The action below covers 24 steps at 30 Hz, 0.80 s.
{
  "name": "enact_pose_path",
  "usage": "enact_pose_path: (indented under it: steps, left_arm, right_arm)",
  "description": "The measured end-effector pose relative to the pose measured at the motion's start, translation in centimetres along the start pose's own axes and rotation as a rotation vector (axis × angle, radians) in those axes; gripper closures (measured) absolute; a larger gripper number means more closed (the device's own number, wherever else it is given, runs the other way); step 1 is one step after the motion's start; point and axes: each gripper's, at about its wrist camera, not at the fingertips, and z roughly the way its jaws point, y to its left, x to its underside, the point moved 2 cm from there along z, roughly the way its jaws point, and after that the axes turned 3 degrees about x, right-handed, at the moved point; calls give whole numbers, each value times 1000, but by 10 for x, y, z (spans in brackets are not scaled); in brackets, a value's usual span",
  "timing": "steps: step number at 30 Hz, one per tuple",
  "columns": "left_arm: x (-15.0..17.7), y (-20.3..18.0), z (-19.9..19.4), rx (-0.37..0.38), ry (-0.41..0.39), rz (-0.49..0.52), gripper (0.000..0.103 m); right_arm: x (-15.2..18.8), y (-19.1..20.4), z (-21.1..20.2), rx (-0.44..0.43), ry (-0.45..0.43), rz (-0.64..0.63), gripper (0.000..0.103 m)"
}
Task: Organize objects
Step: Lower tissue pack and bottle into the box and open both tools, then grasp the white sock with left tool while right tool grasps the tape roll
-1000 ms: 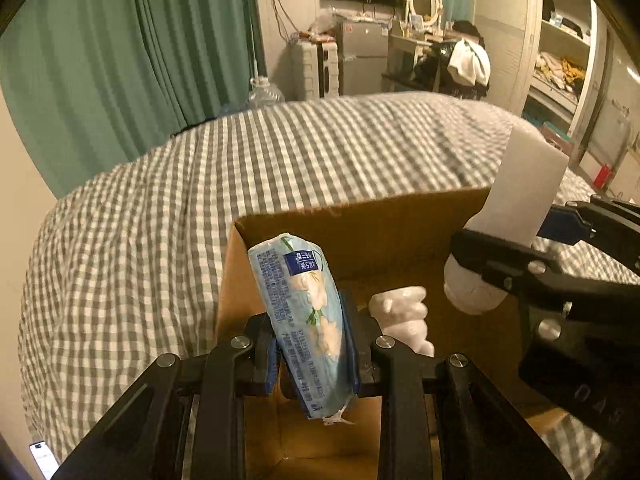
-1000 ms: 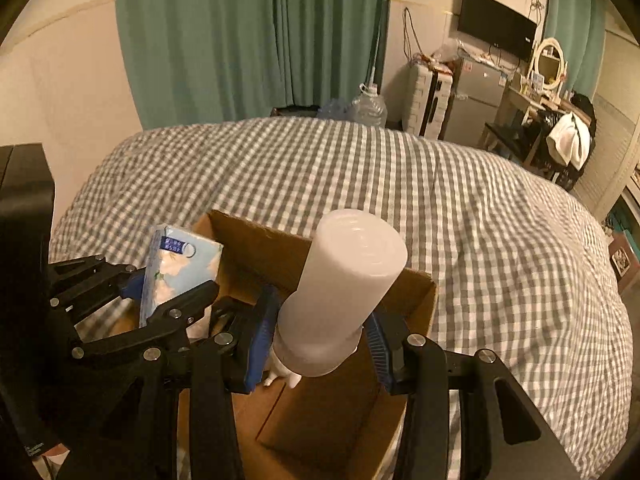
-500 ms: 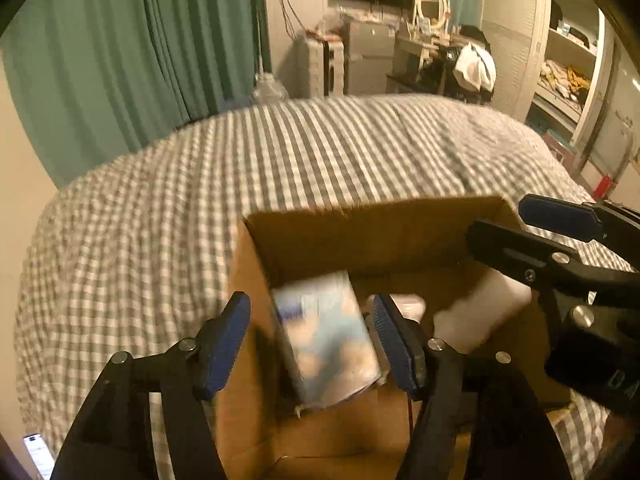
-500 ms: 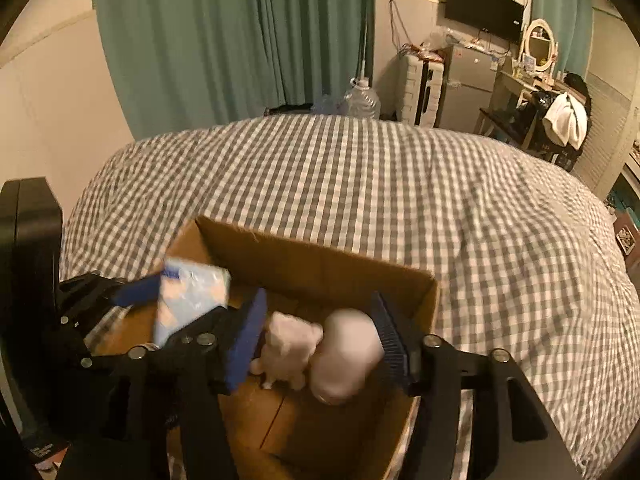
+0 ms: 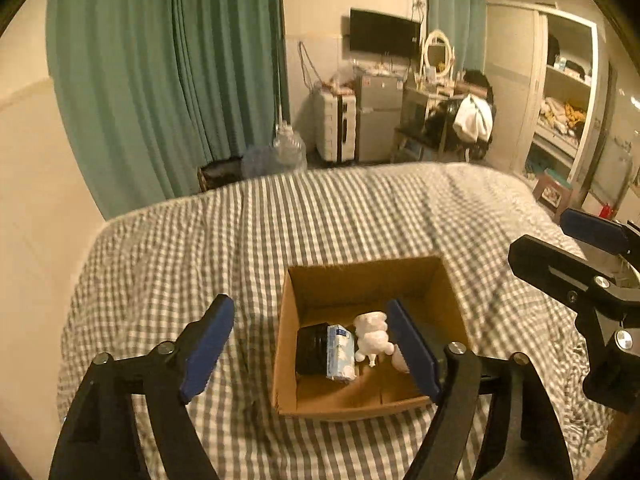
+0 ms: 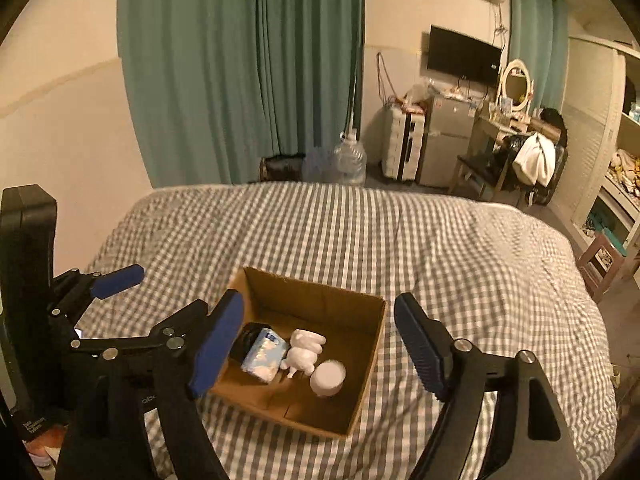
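An open cardboard box (image 5: 368,276) sits on the checked bed; it also shows in the right wrist view (image 6: 362,384). Inside lie a blue tissue pack (image 5: 340,353) (image 6: 265,355), a white figurine (image 5: 373,335) (image 6: 304,354), a white bottle (image 6: 328,378) and a dark object (image 5: 311,350) (image 6: 247,340). My left gripper (image 5: 310,350) is open and empty, held above the box's near side. My right gripper (image 6: 320,344) is open and empty, also above the box. The bottle is mostly hidden behind my left finger in the left wrist view.
The grey checked bedspread (image 6: 360,232) stretches all around the box. Green curtains (image 6: 240,60), a water jug (image 6: 350,160), a small fridge (image 6: 448,140) and a cluttered desk stand beyond the bed. A shelf unit (image 5: 560,100) and a stool (image 6: 600,260) are at the right.
Both grippers opened and let go: the tissue pack and the white bottle dropped into the box. Both grippers then pulled up and back from the box.
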Motion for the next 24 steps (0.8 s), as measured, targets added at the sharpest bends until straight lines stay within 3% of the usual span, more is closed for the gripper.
enact_pose_path:
  steps: [3,9,13,18,24]
  left_arm:
    - [-2,-1,-33,-6,-41,2,10]
    - [4,5,-83,27,-56,-22,8]
    - [14,10,-111,5,-82,-6,6]
    - [40,14,-128,-17,-82,8,5]
    - [87,16,-123,-80,-61,15,5]
  right_arm:
    - [0,6,-32,-4,-27,-11,21]
    - [2,17,-95,19,-90,-55,21]
    - [14,23,-122,29,-113,-77,21]
    - [40,29,-137,24,-99,-105,21]
    - [85,36,-129,6,-44,-130,21]
